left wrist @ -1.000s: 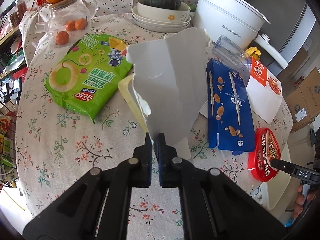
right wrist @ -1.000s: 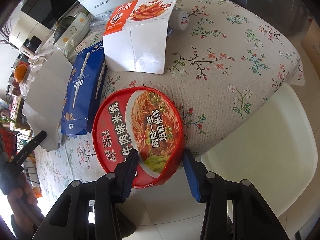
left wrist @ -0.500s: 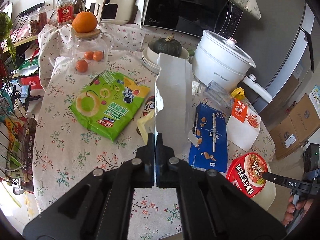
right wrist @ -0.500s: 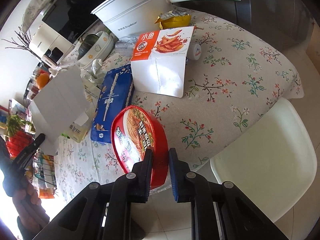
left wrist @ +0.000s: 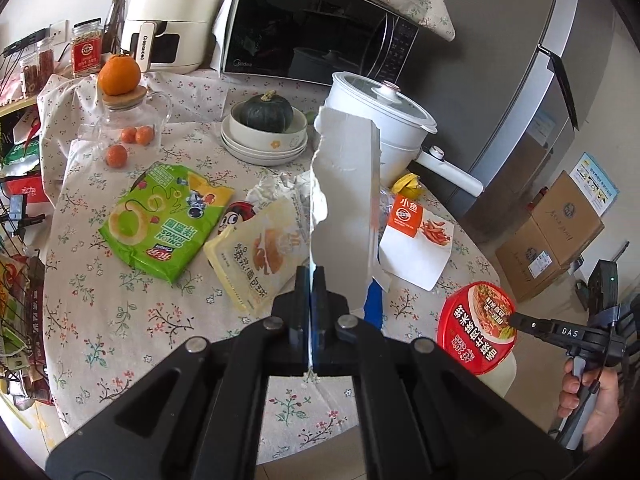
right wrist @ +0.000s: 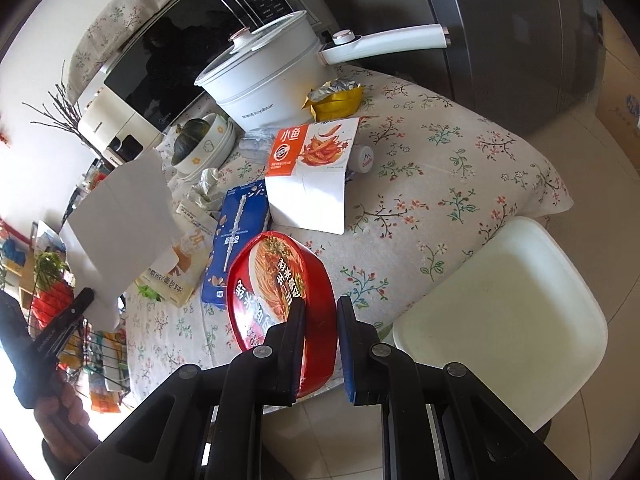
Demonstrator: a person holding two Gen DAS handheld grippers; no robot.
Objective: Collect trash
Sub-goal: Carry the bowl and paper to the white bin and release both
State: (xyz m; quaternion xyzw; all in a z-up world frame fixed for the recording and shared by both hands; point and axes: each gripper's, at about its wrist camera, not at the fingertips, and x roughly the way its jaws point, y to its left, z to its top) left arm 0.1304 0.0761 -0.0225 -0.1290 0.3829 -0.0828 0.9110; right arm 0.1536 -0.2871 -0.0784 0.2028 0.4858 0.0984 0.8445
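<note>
- The left gripper [left wrist: 311,300] pinches the bottom edge of a torn white cardboard sheet [left wrist: 346,200], held upright above the table [left wrist: 120,320].
- The right gripper [right wrist: 320,316] clamps the red noodle bowl [right wrist: 276,280] by its rim, tilted at the table edge.
- Both look light; the sheet is stiff but flexes, and the bowl's thin rim may crush or slip.
</note>
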